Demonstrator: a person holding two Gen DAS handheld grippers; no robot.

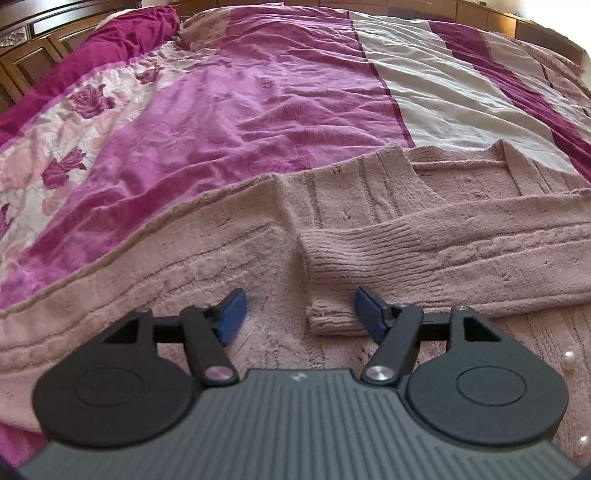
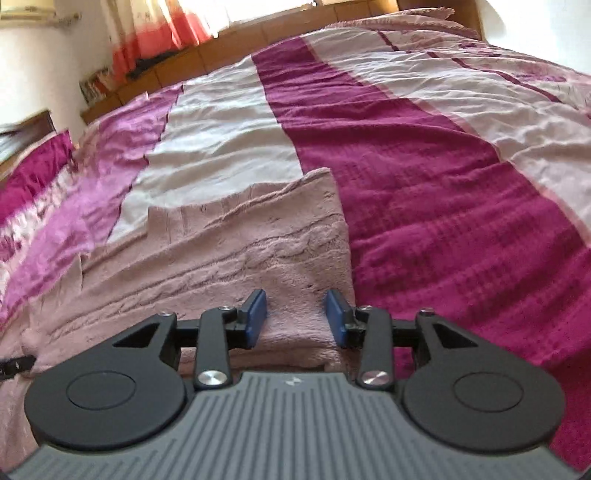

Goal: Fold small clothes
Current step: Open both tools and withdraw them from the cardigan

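A pale pink knitted cardigan lies flat on the bed, with one sleeve folded across its body and pearl buttons at the right. My left gripper is open, low over the cardigan, its blue pads either side of the sleeve's cuff. In the right wrist view the cardigan fills the lower left. My right gripper is open, with its pads astride the cardigan's right edge, where a fold of knit rises between them.
The bed is covered by a crumpled quilt in magenta, pink and cream stripes with rose prints at the left. A wooden headboard stands at the far left. A curtain and window ledge lie beyond the bed.
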